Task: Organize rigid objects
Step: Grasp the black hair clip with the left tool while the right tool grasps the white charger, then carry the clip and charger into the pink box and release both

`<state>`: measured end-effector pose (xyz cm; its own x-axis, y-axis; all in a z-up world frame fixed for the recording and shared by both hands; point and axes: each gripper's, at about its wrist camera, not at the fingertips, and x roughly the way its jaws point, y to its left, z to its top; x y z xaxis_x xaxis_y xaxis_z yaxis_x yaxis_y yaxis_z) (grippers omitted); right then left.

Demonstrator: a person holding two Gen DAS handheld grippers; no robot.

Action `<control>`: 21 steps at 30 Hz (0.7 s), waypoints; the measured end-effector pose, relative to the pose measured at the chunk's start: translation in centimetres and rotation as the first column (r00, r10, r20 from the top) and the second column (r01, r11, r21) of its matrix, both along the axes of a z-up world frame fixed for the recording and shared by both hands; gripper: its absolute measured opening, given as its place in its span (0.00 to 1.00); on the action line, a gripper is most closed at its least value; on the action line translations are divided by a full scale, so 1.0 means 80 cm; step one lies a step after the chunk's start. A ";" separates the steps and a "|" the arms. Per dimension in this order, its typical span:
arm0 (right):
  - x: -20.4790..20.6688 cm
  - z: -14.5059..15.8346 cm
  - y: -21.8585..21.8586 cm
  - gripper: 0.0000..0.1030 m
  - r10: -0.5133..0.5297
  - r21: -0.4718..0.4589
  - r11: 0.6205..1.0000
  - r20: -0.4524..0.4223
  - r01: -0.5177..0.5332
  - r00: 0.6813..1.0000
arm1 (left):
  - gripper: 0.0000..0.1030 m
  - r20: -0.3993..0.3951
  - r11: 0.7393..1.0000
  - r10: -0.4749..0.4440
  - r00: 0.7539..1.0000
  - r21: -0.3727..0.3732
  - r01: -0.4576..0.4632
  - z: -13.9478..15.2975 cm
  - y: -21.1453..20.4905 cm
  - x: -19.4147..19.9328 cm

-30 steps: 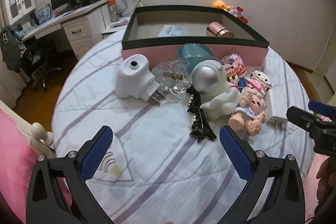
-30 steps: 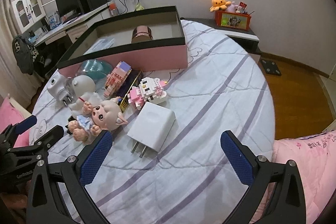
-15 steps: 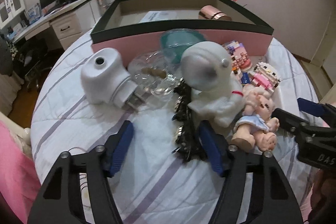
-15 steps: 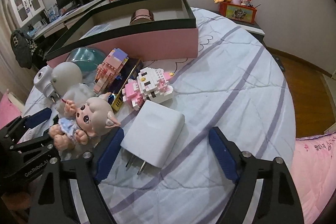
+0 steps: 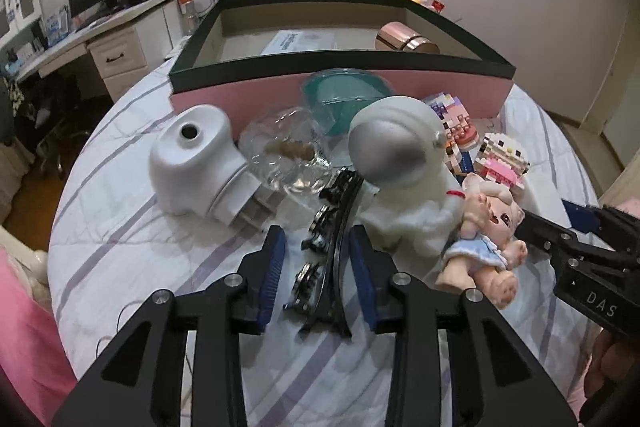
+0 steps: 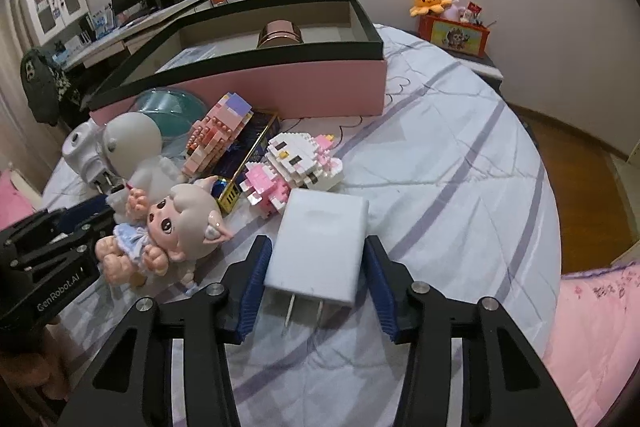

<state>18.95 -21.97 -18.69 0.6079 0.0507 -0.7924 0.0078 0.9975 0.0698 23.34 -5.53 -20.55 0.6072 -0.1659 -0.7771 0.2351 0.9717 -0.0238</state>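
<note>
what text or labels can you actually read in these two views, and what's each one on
"DAS": on the right gripper, cut off by the edge of the left wrist view.
"GenRobot.AI": on the left gripper, in the right wrist view.
Printed sheet inside the pink box: has text, too blurred to read.
Orange picture box on the side table: no readable words.

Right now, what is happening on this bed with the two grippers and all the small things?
A person is sorting small objects on the striped bedsheet toward the pink box. The left gripper has just been closing around the black Eiffel Tower model, which lies between its pads; firm contact is not clear. The right gripper has just been closing around the white wall charger, prongs toward the camera, small gaps still visible. Nothing is lifted yet. A rose-gold tin already lies in the box.
</note>
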 end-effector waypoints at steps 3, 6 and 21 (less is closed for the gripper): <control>-0.004 0.004 -0.004 0.40 0.004 0.015 1.000 0.003 -0.004 1.000 | 0.18 -0.017 0.999 -0.006 1.000 -0.045 0.005 0.003 0.004 -0.004; -0.012 0.007 -0.012 0.40 0.002 0.039 0.999 0.006 -0.002 1.000 | 0.18 -0.016 0.998 -0.003 1.000 -0.067 0.002 0.003 0.011 -0.015; -0.029 0.053 -0.009 0.40 0.045 0.125 0.991 0.076 -0.055 0.996 | 0.18 0.089 0.996 0.020 0.996 -0.094 -0.011 0.069 0.047 -0.057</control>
